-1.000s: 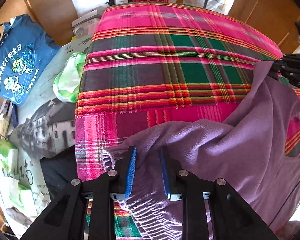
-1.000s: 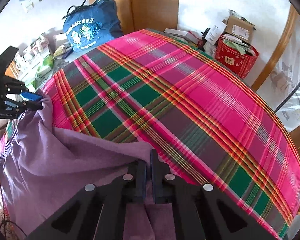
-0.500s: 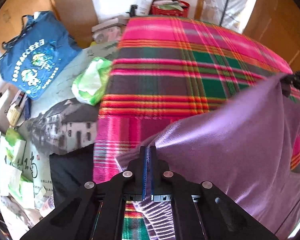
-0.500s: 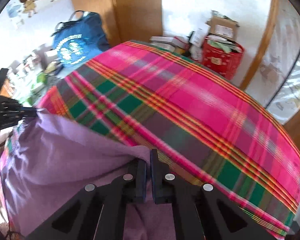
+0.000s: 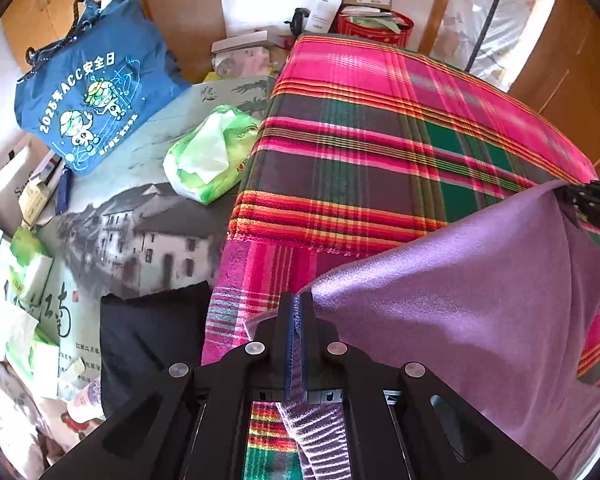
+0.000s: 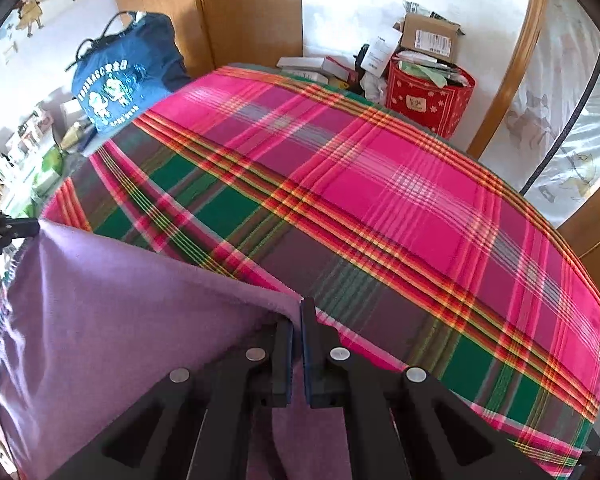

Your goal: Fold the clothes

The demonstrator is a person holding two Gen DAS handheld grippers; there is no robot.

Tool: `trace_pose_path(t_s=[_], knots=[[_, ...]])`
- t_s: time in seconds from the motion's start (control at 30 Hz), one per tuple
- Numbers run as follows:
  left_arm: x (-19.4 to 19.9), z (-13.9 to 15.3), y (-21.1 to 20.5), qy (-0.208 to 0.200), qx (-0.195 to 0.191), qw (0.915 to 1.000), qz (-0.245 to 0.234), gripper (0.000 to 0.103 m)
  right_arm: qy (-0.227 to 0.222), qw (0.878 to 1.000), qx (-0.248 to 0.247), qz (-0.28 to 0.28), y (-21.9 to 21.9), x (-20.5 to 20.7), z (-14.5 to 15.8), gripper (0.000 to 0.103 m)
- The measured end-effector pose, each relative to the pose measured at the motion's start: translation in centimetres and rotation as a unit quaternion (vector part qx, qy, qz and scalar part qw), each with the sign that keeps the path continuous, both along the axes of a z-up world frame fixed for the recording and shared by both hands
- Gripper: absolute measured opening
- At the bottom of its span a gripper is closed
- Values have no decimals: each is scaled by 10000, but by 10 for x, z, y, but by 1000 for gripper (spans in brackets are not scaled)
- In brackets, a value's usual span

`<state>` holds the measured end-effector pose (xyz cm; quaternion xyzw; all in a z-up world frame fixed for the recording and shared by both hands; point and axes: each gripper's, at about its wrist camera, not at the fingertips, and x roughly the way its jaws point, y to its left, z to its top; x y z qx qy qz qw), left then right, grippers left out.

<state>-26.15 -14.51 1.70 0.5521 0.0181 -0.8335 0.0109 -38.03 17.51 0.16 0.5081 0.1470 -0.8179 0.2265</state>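
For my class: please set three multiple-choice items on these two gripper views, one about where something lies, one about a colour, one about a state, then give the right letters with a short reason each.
1. Where is the blue printed bag?
A. On the plaid blanket
B. Off the blanket's far left side, against the wooden cupboard
C. Inside the red box

2. What colour is the garment being handled?
A. Purple
B. Yellow
C. White

3. How does the left gripper stand?
A. Wide open above the cloth
B. Shut on the garment's ribbed edge
C. Shut on nothing

Answers:
1 B: the bag sits beside the plaid blanket, propped before the cupboard.
2 A: the cloth stretched between left gripper and right gripper is purple.
3 B: purple ribbed fabric runs between its closed fingers.
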Motion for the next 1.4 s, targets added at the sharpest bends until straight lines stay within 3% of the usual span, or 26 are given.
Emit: trace_pose_path(t_s=[0.2, 0.27, 0.5, 0.67, 0.93, 1.17, 1.4], knots=[[-1, -2, 5, 3, -197, 9998, -21, 6, 124, 9995, 271, 51, -6, 1, -5, 8], [-1, -1, 6, -11, -218, 9998, -13, 7, 178, 9991, 381, -10, -5, 1, -4, 21], [5, 4, 8, -75, -244, 9997, 50, 12, 33, 9996, 248, -139, 17, 10, 17, 27], [10, 10, -3, -126, -109, 9995, 259, 22, 162, 9994, 274, -93, 36, 33, 33, 28], [26, 22, -6, -121, 29, 9992, 392, 22, 306, 9981, 148, -517, 77, 62, 54, 28], [47, 44, 43, 100, 152, 9991, -375, 26, 310, 9932, -124, -1115, 147, 105, 56, 29], [47, 47, 121, 73, 236, 9891, -1451, 27, 414, 9848, -20, -1684, 211, 164, 47, 29]])
